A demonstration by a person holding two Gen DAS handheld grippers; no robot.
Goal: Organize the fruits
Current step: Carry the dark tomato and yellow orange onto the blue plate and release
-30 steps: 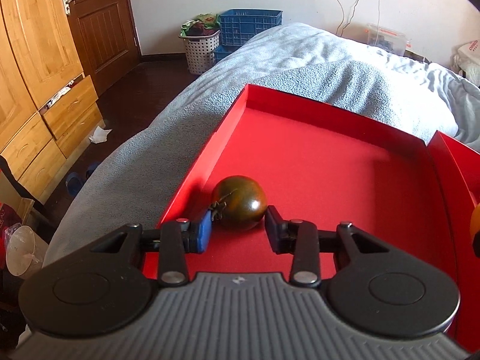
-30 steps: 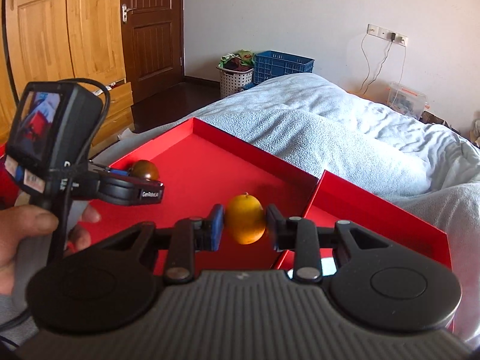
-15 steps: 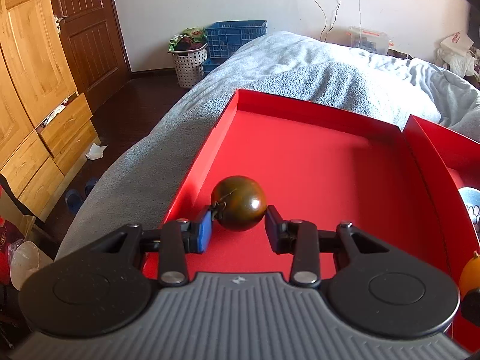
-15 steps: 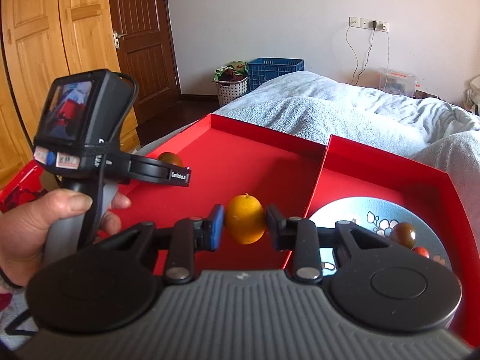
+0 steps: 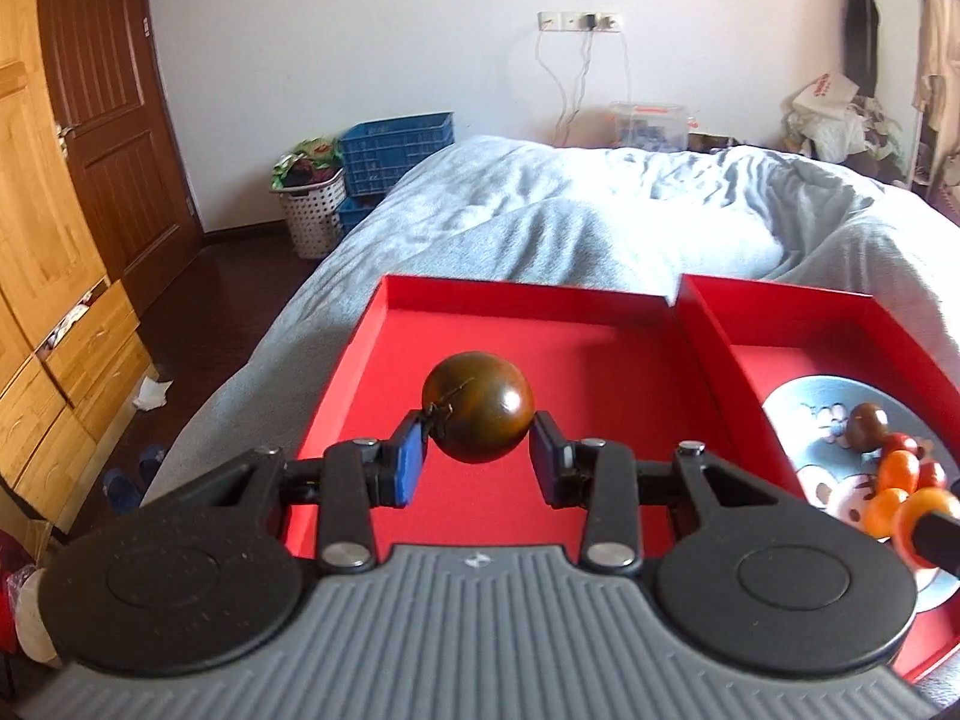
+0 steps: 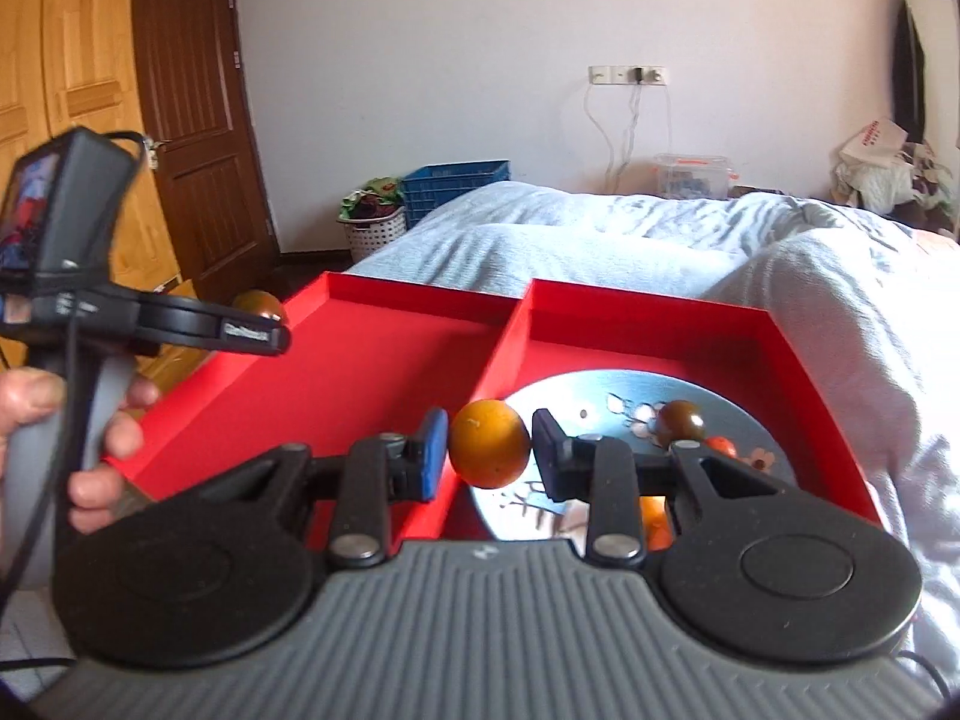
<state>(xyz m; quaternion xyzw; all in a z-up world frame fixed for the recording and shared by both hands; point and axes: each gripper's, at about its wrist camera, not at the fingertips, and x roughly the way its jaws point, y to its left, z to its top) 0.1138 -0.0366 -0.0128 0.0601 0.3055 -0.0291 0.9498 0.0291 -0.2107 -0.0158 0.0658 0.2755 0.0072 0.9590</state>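
My left gripper (image 5: 478,459) is shut on a dark green-brown tomato (image 5: 478,406) and holds it above the left red tray (image 5: 600,354). My right gripper (image 6: 489,456) is shut on an orange (image 6: 489,443), held over the wall between the two red trays. The right red tray (image 6: 648,336) holds a patterned plate (image 6: 594,396) with a dark tomato (image 6: 681,420) and small red and orange fruits (image 5: 900,468). The left gripper with its tomato also shows in the right wrist view (image 6: 258,306).
The trays lie on a bed with a grey blanket (image 5: 570,228). A laundry basket (image 5: 312,210) and blue crate (image 5: 396,150) stand by the far wall. Wooden wardrobe and door are at the left (image 5: 90,150).
Both grippers have lifted and swung right with their fruit. The orange now hangs by the plate's edge; the tomato is higher above the left tray.
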